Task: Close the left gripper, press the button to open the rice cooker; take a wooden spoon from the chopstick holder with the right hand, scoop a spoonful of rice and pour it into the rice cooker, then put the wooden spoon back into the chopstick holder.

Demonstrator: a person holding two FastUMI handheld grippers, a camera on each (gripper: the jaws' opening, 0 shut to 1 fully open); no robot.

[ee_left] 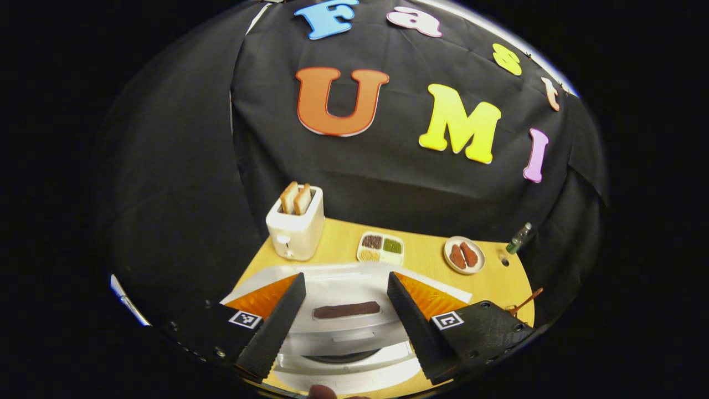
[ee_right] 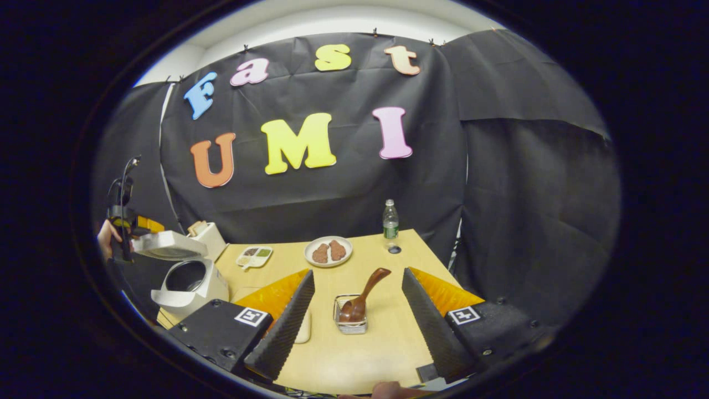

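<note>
In the right gripper view the white rice cooker [ee_right: 191, 285] stands at the table's left edge with its lid [ee_right: 169, 245] raised. In the left gripper view that lid [ee_left: 346, 288] lies just below and between my fingers. My left gripper [ee_left: 346, 275] is open, its jaws wide apart and touching nothing; it also appears far left [ee_right: 124, 221], held by a hand. The wooden spoon [ee_right: 365, 293] leans in a wire chopstick holder [ee_right: 350, 327] mid-table. My right gripper [ee_right: 358, 271] is open, with the spoon ahead between its fingers, untouched.
A white toaster [ee_left: 295, 224] with two bread slices stands at the back left. A compartment tray [ee_left: 359, 246] of grains, a plate [ee_left: 446, 256] with brown pieces and a small bottle [ee_right: 391, 221] line the back. A cream object [ee_right: 303, 328] is half hidden behind my right gripper's left finger.
</note>
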